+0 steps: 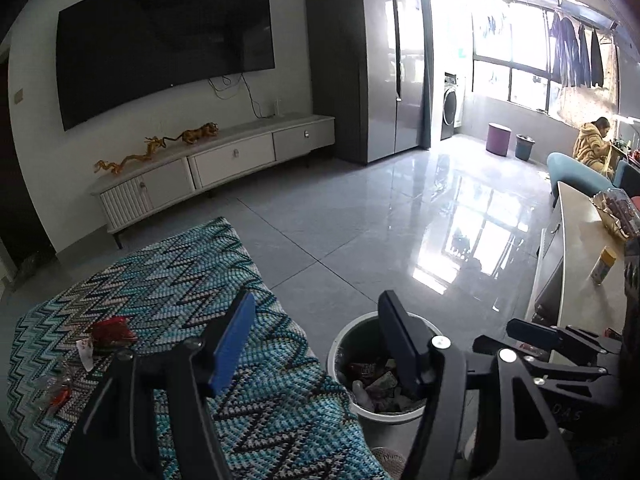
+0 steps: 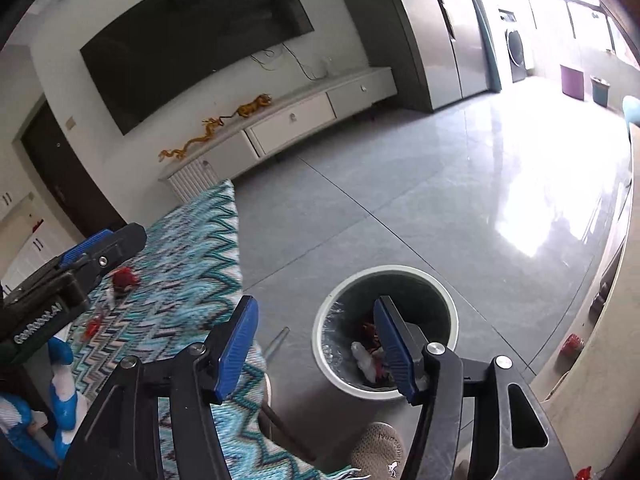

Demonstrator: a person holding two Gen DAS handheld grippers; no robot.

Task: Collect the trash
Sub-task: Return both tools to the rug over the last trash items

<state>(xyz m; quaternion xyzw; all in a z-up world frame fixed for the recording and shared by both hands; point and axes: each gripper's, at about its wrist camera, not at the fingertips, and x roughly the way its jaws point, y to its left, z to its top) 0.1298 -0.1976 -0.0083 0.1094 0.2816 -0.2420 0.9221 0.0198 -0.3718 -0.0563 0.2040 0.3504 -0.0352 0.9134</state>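
Both grippers hover with jaws spread and nothing between them: the left gripper (image 1: 316, 340) and the right gripper (image 2: 316, 344). The trash bin (image 2: 448, 304) stands on the floor holding wrappers. A red wrapper (image 1: 110, 330) lies on the zigzag-covered desk (image 1: 168, 280).

The mouth of the trash bin (image 2: 385, 327) is left uncovered from above, though its right side is bordered by a pale table edge (image 2: 592, 364) and its left by the zigzag cloth (image 2: 192, 264), on which red wrappers (image 1: 110, 331) are scattered; open floor (image 2: 420, 208) is seen beyond
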